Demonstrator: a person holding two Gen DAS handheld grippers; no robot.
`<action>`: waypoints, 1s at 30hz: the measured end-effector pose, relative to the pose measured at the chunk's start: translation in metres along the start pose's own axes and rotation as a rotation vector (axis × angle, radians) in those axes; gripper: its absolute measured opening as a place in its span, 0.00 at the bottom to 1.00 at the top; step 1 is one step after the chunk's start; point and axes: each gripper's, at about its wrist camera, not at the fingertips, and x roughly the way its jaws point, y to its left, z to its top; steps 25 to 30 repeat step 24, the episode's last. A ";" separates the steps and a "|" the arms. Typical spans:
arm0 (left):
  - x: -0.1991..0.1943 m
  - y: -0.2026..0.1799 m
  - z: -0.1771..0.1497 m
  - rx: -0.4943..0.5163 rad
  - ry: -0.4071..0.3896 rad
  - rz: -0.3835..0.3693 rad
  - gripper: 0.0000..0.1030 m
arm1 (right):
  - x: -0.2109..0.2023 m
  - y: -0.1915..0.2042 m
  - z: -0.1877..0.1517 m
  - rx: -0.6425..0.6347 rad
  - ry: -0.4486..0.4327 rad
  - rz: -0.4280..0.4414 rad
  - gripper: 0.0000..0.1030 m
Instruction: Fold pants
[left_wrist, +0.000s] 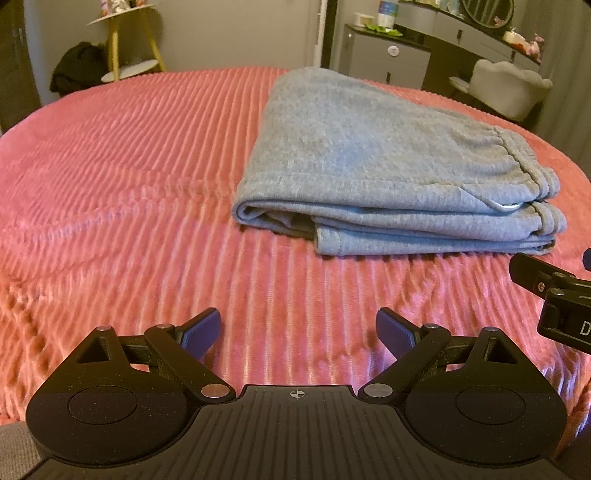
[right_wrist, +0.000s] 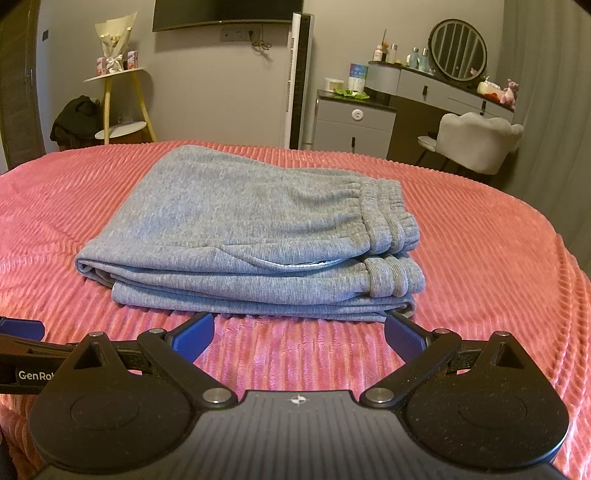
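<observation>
Grey sweatpants (left_wrist: 373, 158) lie folded in a layered stack on a pink ribbed blanket (left_wrist: 129, 158), elastic waistband at the right. In the right wrist view the pants (right_wrist: 251, 229) sit straight ahead, on the blanket (right_wrist: 480, 240). My left gripper (left_wrist: 297, 328) is open and empty, over the blanket, short of the pants and to their left. My right gripper (right_wrist: 299, 334) is open and empty, its fingertips just short of the stack's near edge. The right gripper's body shows at the right edge of the left wrist view (left_wrist: 554, 291).
Beyond the bed stand a yellow-legged shelf stand (right_wrist: 122, 103) with a dark bag (right_wrist: 75, 120) beside it, a tall white tower unit (right_wrist: 299, 81), a grey cabinet (right_wrist: 354, 125), a vanity desk with round mirror (right_wrist: 458, 50) and a pale chair (right_wrist: 476, 144).
</observation>
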 end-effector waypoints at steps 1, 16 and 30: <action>0.000 0.000 0.000 0.000 0.000 -0.001 0.93 | 0.000 0.000 0.000 0.001 0.000 0.001 0.96; -0.003 0.001 -0.001 -0.036 -0.003 -0.037 0.93 | 0.000 0.000 0.000 0.000 0.002 0.001 0.96; -0.004 -0.002 -0.002 -0.019 -0.019 -0.034 0.93 | 0.000 -0.001 0.000 0.001 0.004 -0.002 0.96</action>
